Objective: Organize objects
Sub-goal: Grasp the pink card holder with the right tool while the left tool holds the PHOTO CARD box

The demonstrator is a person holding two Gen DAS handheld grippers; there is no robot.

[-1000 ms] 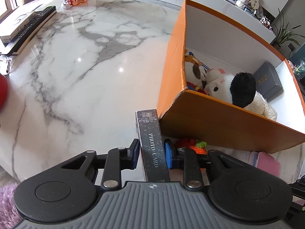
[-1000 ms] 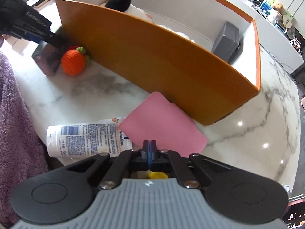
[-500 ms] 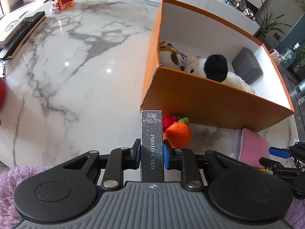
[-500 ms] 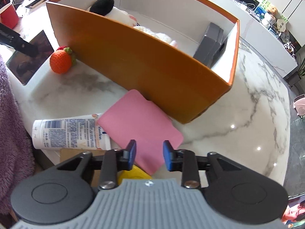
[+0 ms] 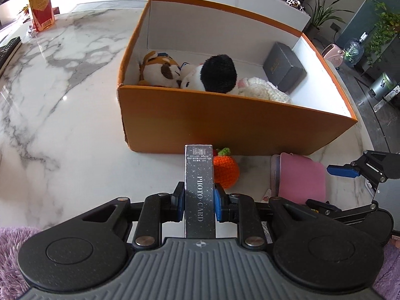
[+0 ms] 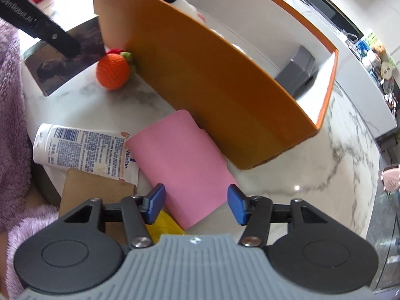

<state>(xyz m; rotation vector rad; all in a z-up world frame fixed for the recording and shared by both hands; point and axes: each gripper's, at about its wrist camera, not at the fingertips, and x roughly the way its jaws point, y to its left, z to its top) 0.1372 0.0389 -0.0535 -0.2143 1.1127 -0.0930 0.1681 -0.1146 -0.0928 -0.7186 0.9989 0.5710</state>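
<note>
My left gripper [image 5: 199, 203] is shut on a dark, glittery box [image 5: 199, 175] marked PHOTO CARD, held above the marble table in front of the orange box [image 5: 225, 122]. In the right wrist view the same photo card box [image 6: 62, 57] shows at upper left under the left gripper's finger. My right gripper [image 6: 196, 203] hangs over a pink pouch [image 6: 180, 160]; its jaws are opening and the pads touch nothing. A crocheted orange fruit [image 6: 113, 71] lies against the box wall, also seen as the crocheted fruit [image 5: 225, 168] from the left wrist. A white Vaseline tube [image 6: 82, 151] lies left of the pouch.
Inside the orange box lie plush toys [image 5: 207, 75] and a grey case [image 5: 283, 71]. A brown cardboard piece [image 6: 92, 195] and something yellow [image 6: 165, 226] sit under the right gripper. A red carton [image 5: 40, 7] and a remote [image 5: 8, 50] are at the table's far left. Purple fleece sleeves [image 6: 12, 80] border both views.
My right gripper went from shut to wide open over the pink pouch. My left gripper, still holding the photo card box, shifted so the orange box sits more centred ahead.
</note>
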